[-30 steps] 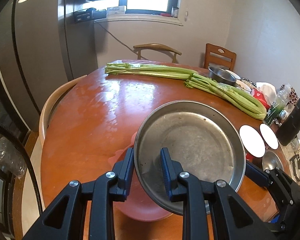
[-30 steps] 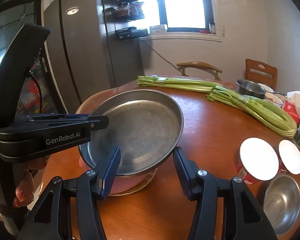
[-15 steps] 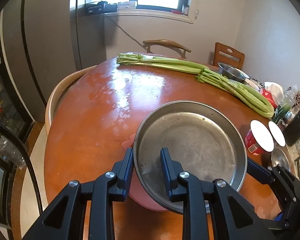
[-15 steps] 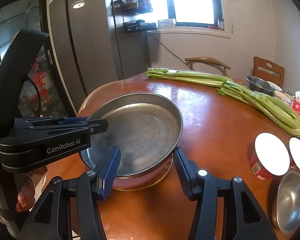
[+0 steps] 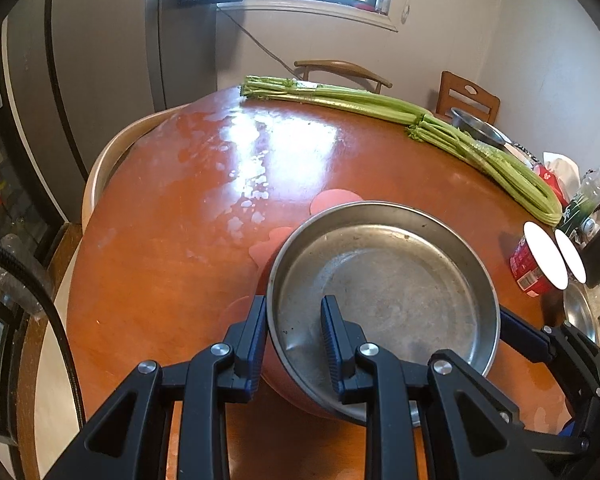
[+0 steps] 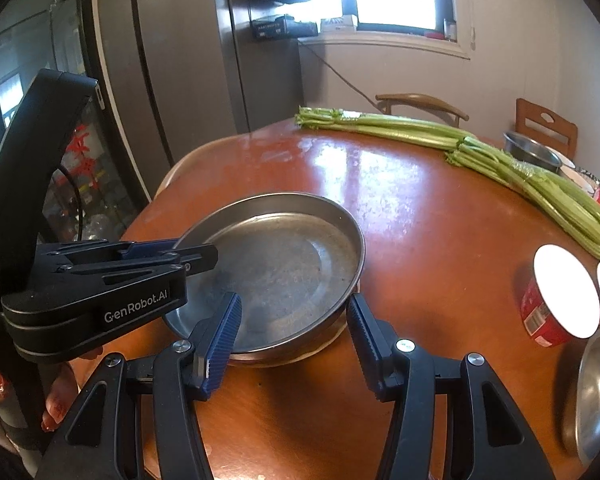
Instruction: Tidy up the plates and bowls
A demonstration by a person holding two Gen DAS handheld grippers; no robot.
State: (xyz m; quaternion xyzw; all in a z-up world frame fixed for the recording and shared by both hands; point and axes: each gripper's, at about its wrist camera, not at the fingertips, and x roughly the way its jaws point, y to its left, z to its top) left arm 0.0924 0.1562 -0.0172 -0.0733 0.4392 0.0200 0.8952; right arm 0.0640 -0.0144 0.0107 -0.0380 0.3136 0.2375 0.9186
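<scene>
Round shallow stainless-steel pan (image 5: 384,288), seated on a pink scalloped plastic plate (image 5: 332,202) on the glossy orange-brown wooden counter (image 5: 204,208). In the left wrist view the pan lies at centre, toward 5 o'clock; the pink plate shows past its rim at 11 and 9 o'clock and beneath its near edge.

Left gripper (image 5: 294,338): fingers pinching the pan's near rim, one blue pad (image 5: 256,336) outside the wall, the other inside on the pan floor.

Right gripper (image 6: 294,334): fingers spread wide, one blue pad (image 6: 224,332) over the pan's near rim, the other just beside the rim at 4 o'clock; whether they touch it cannot be told.

Two bundles of green celery stalks (image 6: 480,156) run across the far side of the counter from 12 to 3 o'clock. Two red paper cups with white lids (image 6: 560,300) stand at 3 o'clock, a small steel bowl (image 6: 598,392) just below them.
</scene>
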